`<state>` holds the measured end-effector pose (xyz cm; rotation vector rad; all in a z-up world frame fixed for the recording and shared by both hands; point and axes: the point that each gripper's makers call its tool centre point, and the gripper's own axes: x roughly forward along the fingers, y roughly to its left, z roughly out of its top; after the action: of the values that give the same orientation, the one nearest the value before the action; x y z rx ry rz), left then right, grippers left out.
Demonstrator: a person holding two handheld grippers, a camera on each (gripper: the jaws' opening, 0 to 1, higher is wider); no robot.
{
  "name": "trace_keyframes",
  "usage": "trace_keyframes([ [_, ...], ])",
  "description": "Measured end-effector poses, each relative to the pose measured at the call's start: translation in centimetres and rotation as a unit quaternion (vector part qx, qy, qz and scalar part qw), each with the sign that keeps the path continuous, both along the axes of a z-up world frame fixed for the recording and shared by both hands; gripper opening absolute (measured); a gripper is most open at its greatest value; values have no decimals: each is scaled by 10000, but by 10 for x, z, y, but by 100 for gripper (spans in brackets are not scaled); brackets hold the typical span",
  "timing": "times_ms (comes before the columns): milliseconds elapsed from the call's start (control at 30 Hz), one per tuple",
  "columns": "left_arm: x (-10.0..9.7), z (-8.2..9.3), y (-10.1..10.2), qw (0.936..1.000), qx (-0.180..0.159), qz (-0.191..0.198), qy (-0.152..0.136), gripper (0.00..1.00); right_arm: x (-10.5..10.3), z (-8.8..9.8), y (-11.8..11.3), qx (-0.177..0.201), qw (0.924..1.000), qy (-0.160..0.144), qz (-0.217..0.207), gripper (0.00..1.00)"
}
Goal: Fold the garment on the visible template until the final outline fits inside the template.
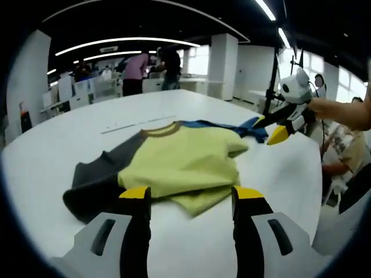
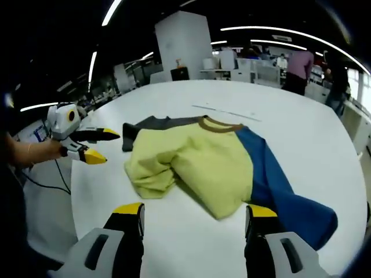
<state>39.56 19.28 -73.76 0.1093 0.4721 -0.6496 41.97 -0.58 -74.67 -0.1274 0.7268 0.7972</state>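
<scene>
Shirt (image 1: pixel 179 159) half-folded on table (image 1: pixel 278 174); I hold L gripper (image 1: pixel 191 200) and R gripper (image 2: pixel 194 213) released, empty. Next: grab blue sleeve (image 2: pixel 278 185), fold inward.

White table (image 1: pixel 272 174) with a partly folded shirt (image 1: pixel 185 162) (yellow body, grey and blue sleeves)

Room bright. Long ceiling light strips (image 1: pixel 124 41) glow white, windows (image 1: pixel 301 63) at back shine hard and wash out. White table (image 1: pixel 52 150) looks evenly lit, with mild glare. Soft dark shadow under shirt (image 2: pixel 191 159) edge (thin one). Both views bend strongly at edges, so straight lines curve. People at back (image 1: pixel 152 68) blurry. Near jaws slightly soft.
</scene>
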Motion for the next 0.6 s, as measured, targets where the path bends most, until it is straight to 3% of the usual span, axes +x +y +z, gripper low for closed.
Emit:
trace_keyframes([
  [233, -7, -7, -37, 9989, 184, -433, -20, 45, -7, 1, 8, 61, 9999, 13, 127, 75],
  [367, -5, -10, -50, 9982, 228, -553, -51, 44, -12, 4, 12, 125, 9997, 2, 209, 80],
  [600, 0, -20, -70, 9937, 590, -934, -175, 41, -18, 4, 16, 121, 9994, 30, 311, 86],
])
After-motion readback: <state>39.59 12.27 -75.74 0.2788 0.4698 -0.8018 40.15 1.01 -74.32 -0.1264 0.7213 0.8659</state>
